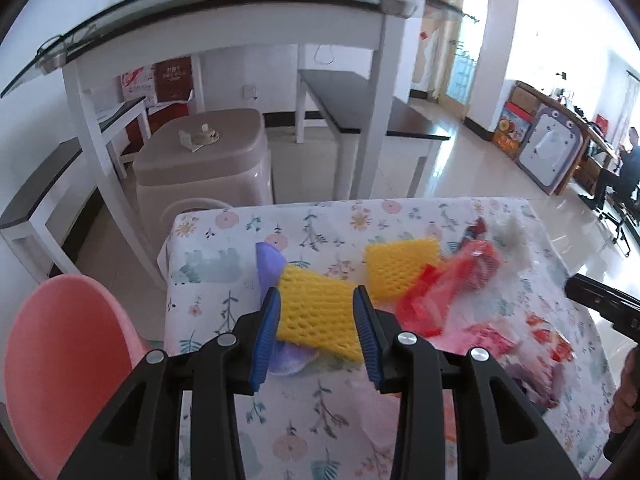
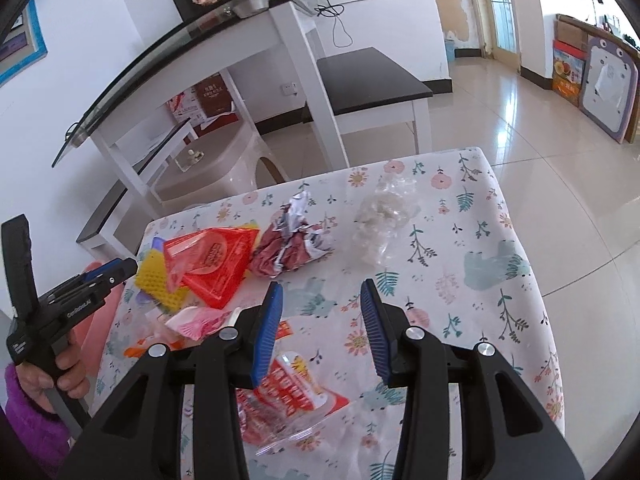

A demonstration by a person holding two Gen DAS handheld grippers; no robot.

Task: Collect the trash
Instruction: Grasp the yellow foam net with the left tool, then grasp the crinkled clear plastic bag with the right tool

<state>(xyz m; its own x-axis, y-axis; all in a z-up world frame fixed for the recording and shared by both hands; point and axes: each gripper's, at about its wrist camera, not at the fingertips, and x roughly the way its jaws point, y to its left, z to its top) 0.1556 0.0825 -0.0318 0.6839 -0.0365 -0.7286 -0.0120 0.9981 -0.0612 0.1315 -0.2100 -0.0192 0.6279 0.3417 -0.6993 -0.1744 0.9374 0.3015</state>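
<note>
Trash lies scattered on a table with a floral cloth [image 1: 224,280]. My left gripper [image 1: 316,300] stands open, its blue pads on either side of a yellow foam net [image 1: 316,316] that lies on a purple piece [image 1: 268,268]. Beside it are a second yellow net [image 1: 400,268] and a red plastic bag [image 1: 440,292]. My right gripper [image 2: 320,292] is open and empty above the cloth, over a clear wrapper with red print [image 2: 288,392]. Ahead of it lie the red bag [image 2: 212,264], a crumpled dark red wrapper [image 2: 292,248], a clear bag of white bits [image 2: 384,216] and a pink wrapper [image 2: 200,320].
A pink plastic tub [image 1: 68,360] stands off the table's left side. Beyond the table's far edge are a beige plastic stool [image 1: 208,160], a glass-topped white table [image 1: 240,28] and dark-topped benches [image 1: 360,108]. A person sits far right [image 1: 624,168].
</note>
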